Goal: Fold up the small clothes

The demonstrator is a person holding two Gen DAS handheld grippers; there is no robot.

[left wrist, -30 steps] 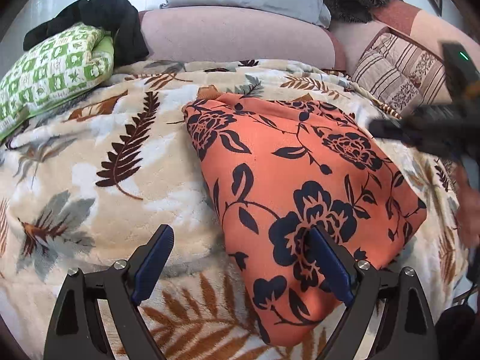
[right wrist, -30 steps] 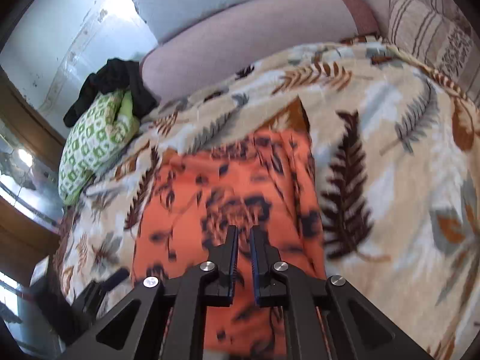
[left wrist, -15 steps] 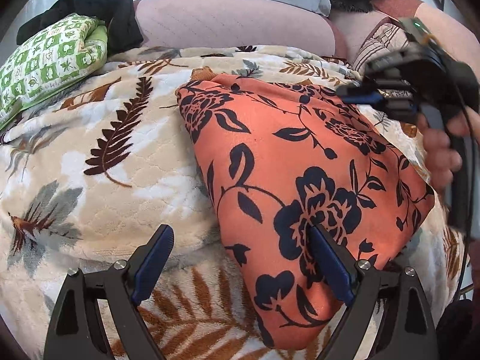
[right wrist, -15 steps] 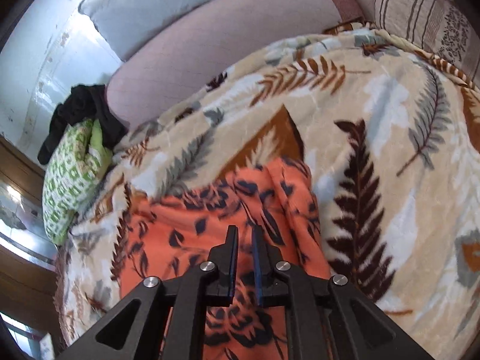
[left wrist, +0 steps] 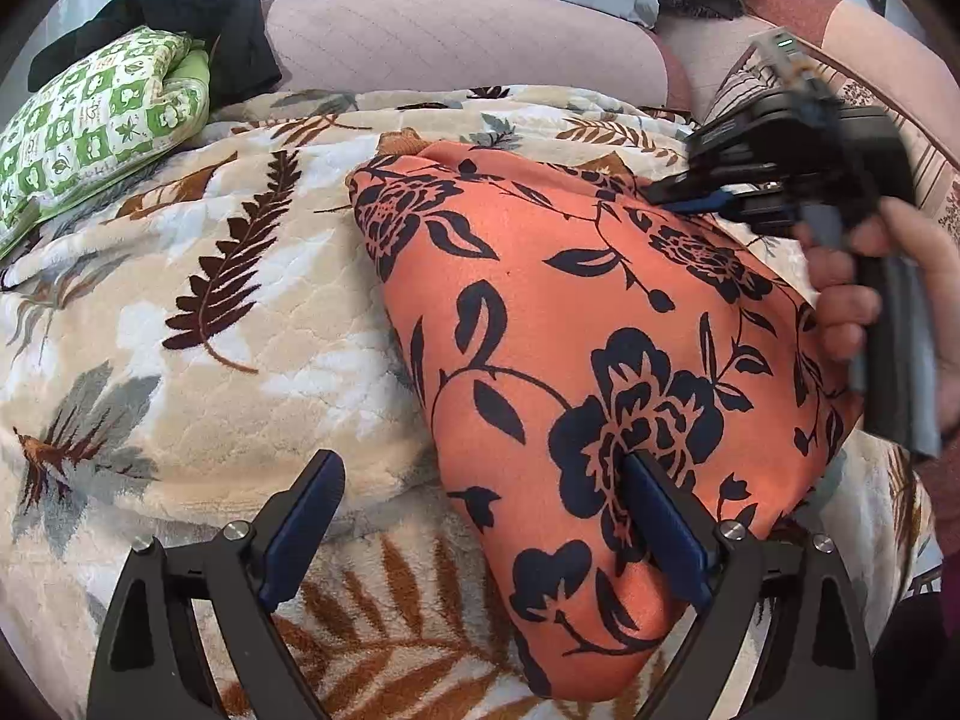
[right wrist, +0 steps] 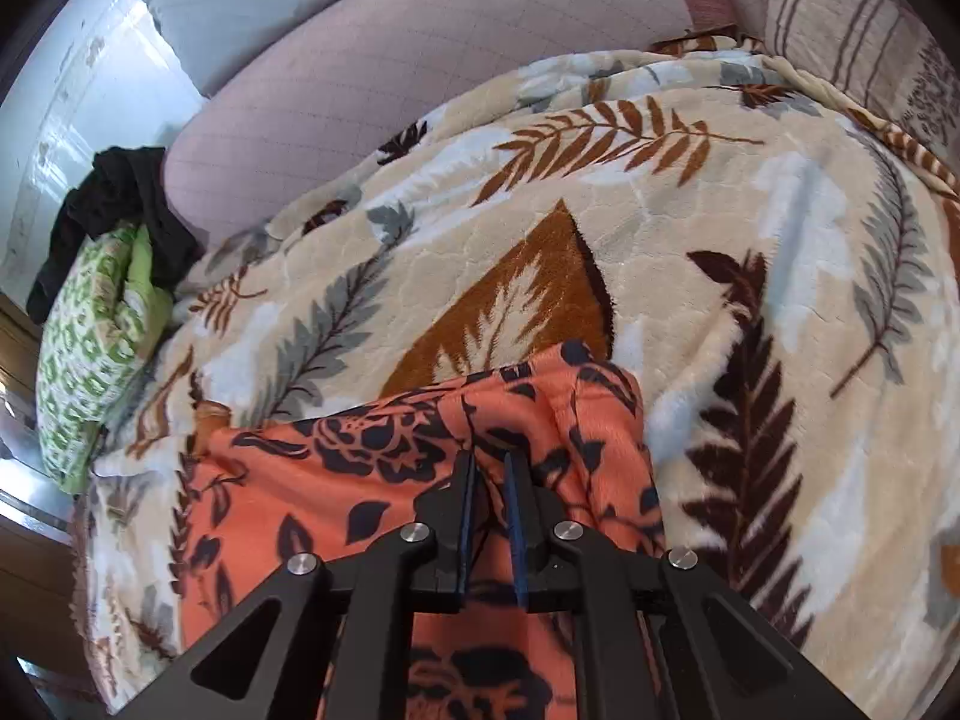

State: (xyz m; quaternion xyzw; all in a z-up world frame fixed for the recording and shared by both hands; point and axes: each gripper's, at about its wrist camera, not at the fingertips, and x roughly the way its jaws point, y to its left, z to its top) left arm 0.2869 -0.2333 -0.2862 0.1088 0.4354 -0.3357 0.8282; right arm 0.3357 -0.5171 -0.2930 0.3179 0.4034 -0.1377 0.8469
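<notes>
Lying lengthwise on the leaf-print blanket (left wrist: 198, 360), the orange floral garment (left wrist: 576, 324) has its far end under the right gripper (right wrist: 489, 468), jaws nearly closed, possibly pinching it, while the left gripper (left wrist: 480, 516), jaws spread wide, straddles its near edge.

A cream fleece blanket (left wrist: 198, 324) printed with brown, rust and grey fern leaves covers the bed and fills most of both views. Directly on it, centre right of the left wrist frame, lies the folded orange garment (left wrist: 600, 360) with dark flowers; a green-and-white patterned cushion (left wrist: 90, 138) rests at the upper left edge
</notes>
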